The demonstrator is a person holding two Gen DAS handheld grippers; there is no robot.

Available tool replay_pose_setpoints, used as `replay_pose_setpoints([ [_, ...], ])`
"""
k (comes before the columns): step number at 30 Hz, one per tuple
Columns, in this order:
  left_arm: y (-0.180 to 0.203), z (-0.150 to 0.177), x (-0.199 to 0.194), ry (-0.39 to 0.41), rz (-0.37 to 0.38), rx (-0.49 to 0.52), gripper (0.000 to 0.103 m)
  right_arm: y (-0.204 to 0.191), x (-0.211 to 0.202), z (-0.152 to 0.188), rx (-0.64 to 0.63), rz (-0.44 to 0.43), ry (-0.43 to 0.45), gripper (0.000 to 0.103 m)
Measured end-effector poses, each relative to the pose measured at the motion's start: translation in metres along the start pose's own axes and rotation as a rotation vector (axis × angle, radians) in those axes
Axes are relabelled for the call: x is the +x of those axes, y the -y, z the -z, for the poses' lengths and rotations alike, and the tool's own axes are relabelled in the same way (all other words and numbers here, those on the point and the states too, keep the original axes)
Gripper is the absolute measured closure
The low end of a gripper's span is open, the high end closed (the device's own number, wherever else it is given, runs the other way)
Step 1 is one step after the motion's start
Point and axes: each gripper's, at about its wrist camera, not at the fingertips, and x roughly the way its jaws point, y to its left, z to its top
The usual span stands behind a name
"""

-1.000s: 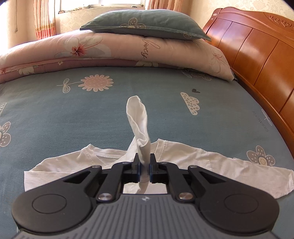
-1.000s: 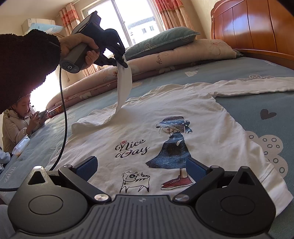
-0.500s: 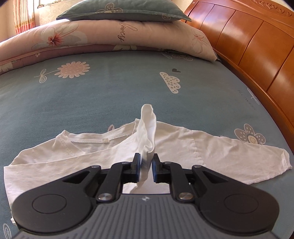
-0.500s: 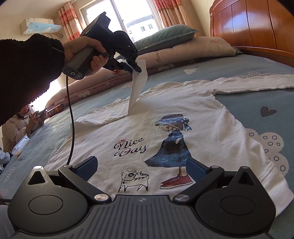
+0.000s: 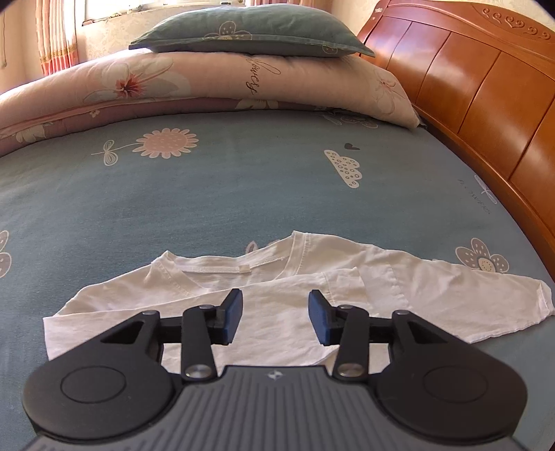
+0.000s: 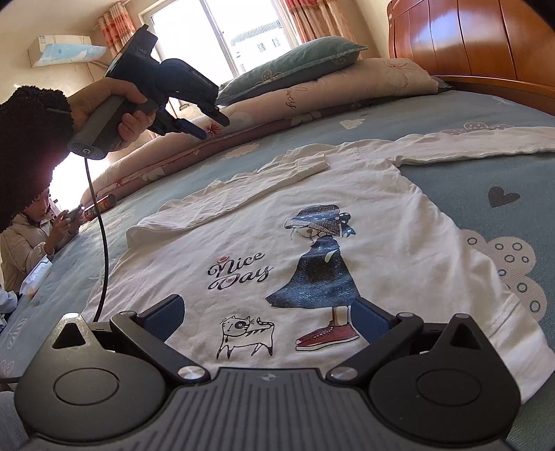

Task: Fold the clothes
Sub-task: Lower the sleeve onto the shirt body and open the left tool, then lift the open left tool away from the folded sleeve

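L gripper (image 6: pixel 199 126) jaws just opened, empty, upper left; folded sleeve (image 6: pixel 305 166) lies below-right. R gripper (image 6: pixel 267 317) jaws apart over shirt (image 6: pixel 381 222) hem; other sleeve (image 6: pixel 468 142) stretches right, nearer R.

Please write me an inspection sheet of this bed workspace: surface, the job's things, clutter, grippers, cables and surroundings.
Surface: blue flower-print bedsheet, smooth.
Job's things: white T-shirt lies flat, print side up; one sleeve folded across the chest, the other sleeve spread out.
Clutter: a red can at the bed's far edge.
Grippers: left gripper open above the shirt, jaws just opened, nothing between them; right gripper open over the hem, empty.
Cables: black cable hangs from the left gripper's handle.
Surroundings: folded quilt, pillow, wooden headboard, window, a seated person.
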Motion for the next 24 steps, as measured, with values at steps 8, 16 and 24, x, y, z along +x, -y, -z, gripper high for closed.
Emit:
replay_pose_setpoints([
  [8,-0.07,0.035,-0.045,0.036,-0.137,0.023,0.033,-0.002,0.005,0.001,0.01,0.016,-0.011,0.0],
  [16,-0.131,0.121,-0.036,0.022,-0.201,-0.049,0.033,-0.014,0.011,0.005,-0.075,0.065,-0.014,0.0],
  [24,-0.154,0.142,-0.032,0.107,-0.017,-0.066,0.033,-0.025,0.017,0.011,-0.164,0.124,-0.003,0.0],
])
